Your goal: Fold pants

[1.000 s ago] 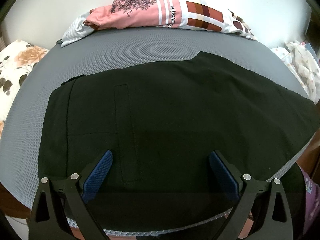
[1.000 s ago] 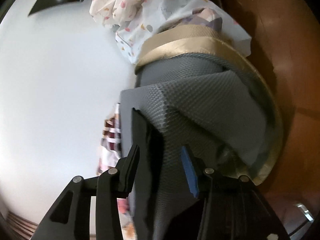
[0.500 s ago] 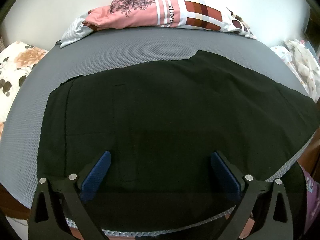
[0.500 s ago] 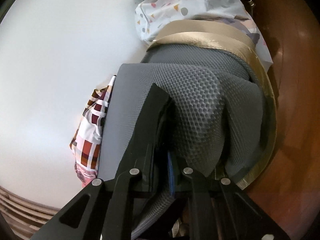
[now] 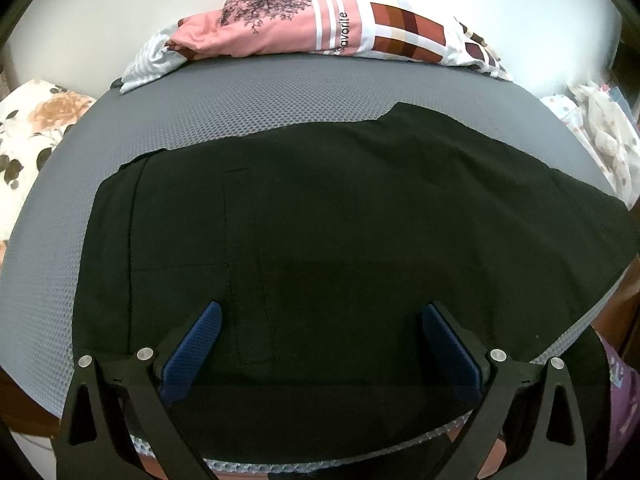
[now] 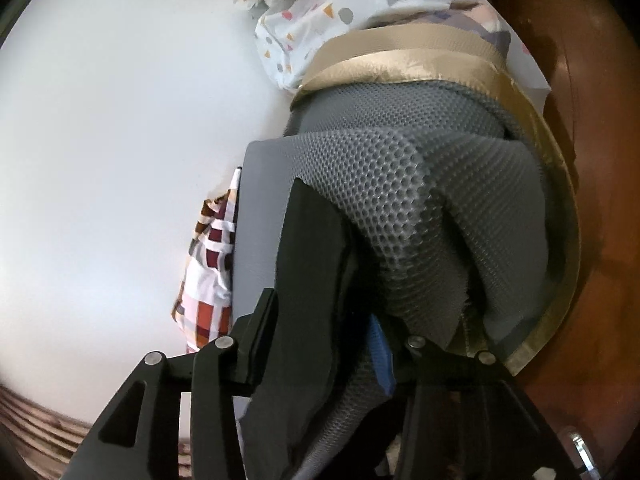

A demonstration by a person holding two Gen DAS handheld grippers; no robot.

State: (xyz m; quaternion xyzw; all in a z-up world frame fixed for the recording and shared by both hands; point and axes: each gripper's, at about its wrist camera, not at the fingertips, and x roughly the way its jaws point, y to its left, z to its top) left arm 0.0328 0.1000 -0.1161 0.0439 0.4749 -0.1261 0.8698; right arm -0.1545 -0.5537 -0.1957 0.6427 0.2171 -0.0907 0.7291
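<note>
**Pants flat on grey mesh surface, one end between the right tongs**

Pants (image 5: 340,224): black, matte woven fabric, spread flat and wide across a grey mesh pad (image 5: 248,92) with a honeycomb dimple texture. Left end shows a vertical seam band and a long narrow stitched rectangle, pocket-like. Upper edge runs ragged, stepping up toward the right; the right part tapers and runs off past the pad's edge. Near edge drapes over the front of the pad.

Left tongs (image 5: 316,340): black frame, blue textured pads (image 5: 192,340), held wide apart just above the pants' near portion, nothing pinched between them.

Behind the pad, left to right: floral cloth (image 5: 28,132) with peach roses and dark leaves; crumpled pink-and-white cloth (image 5: 320,28) with a black tree print, white stripes, brown and maroon check blocks, and the printed word "favorite" running vertically; white dotted cloth (image 5: 604,136) at far right.

Right wrist view: right tongs (image 6: 324,332) with jaws opening, a thick black fold of pants (image 6: 312,264) and some grey mesh between them; the blue pad (image 6: 380,352) sits just beside the bunched fabric, pressing contact not clear. Mesh pad (image 6: 400,184) bulges in folds, edged by a shiny gold-tan band (image 6: 404,64). Brown wood (image 6: 600,160) at right.
</note>
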